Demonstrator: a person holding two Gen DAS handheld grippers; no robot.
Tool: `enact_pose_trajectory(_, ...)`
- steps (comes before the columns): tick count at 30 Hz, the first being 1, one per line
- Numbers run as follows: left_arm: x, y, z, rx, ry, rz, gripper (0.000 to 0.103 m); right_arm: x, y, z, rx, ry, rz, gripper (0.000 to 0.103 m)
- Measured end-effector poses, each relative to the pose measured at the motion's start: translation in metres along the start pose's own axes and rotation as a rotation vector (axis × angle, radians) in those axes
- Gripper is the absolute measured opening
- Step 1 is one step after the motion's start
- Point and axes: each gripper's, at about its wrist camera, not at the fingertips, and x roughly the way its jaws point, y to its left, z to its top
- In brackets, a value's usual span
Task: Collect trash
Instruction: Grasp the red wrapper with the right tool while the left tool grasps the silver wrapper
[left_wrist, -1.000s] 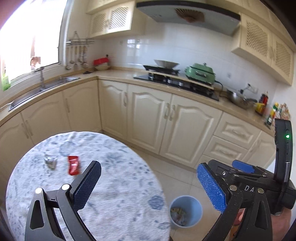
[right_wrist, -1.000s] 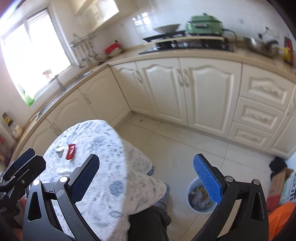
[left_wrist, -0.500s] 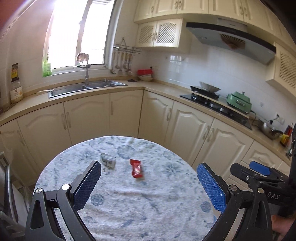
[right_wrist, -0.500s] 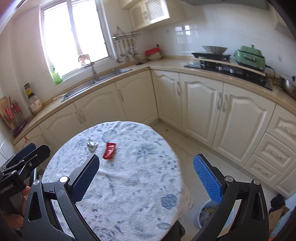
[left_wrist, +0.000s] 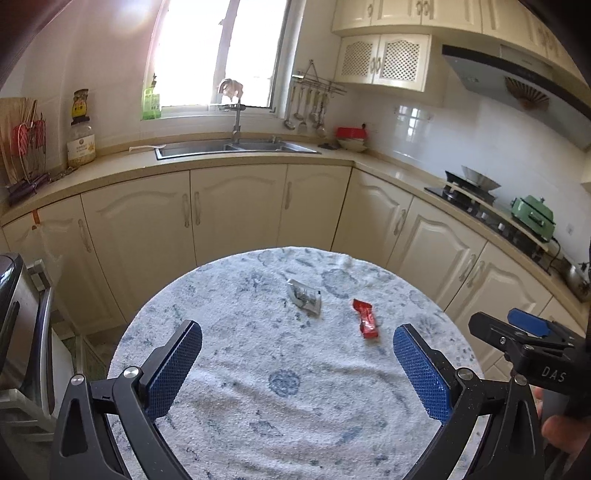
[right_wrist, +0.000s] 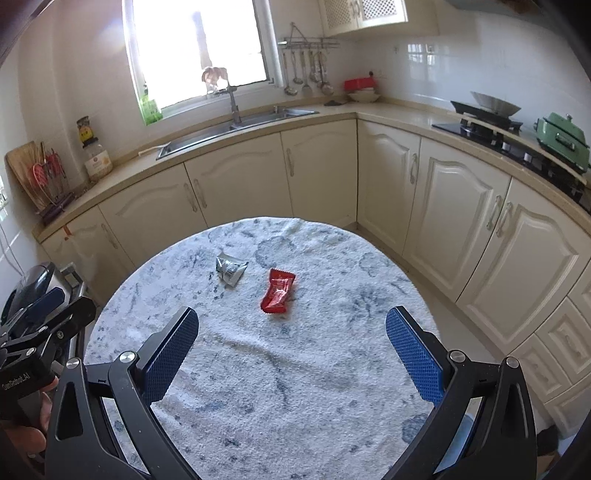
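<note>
Two pieces of trash on a round table (left_wrist: 229, 424) draped in a white, blue-mottled terry cloth, both toward the far half.

Red glossy foil wrapper (left_wrist: 365, 323), flattened, elongated, crimped at both ends, faintly creased along its middle; in the right wrist view (right_wrist: 277, 290) at 12 o'clock from the gap between the pads, lying slightly aslant.

Crumpled silver foil wrapper (left_wrist: 304, 296) with dark print, folded over itself, edges bent up; just beside the red one, at its 10 o'clock, apart, not touching. Seen again in the right wrist view (right_wrist: 229, 269).

Left tongs (left_wrist: 297, 363) spread wide, blue textured pads well apart, nothing between them, hovering over the near part of the cloth; silver wrapper at 12 o'clock from them, red one at 1 o'clock.

Right tongs (right_wrist: 291, 349) likewise gaping wide and empty, above the near cloth.

Behind, at 12 o'clock, cream cabinet doors (left_wrist: 236, 210) under a steel sink (left_wrist: 236, 148).
</note>
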Motion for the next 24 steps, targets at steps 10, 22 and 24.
enact_pose_trajectory(10, 0.094, 0.024, 0.018, -0.011, 0.106, 0.034, 0.102, 0.112, 0.011, 0.002, -0.005, 0.154, 0.016, 0.093)
enact_pose_trajectory(22, 0.197, 0.020, 0.031, 0.030, 0.195, 0.053, 0.102, 0.204, 0.018, -0.002, -0.061, 0.235, -0.011, 0.032)
enact_pose_trajectory(24, 0.211, 0.018, 0.037, 0.037, 0.200, 0.052, 0.102, 0.203, 0.018, -0.003, -0.079, 0.228, -0.004, 0.026)
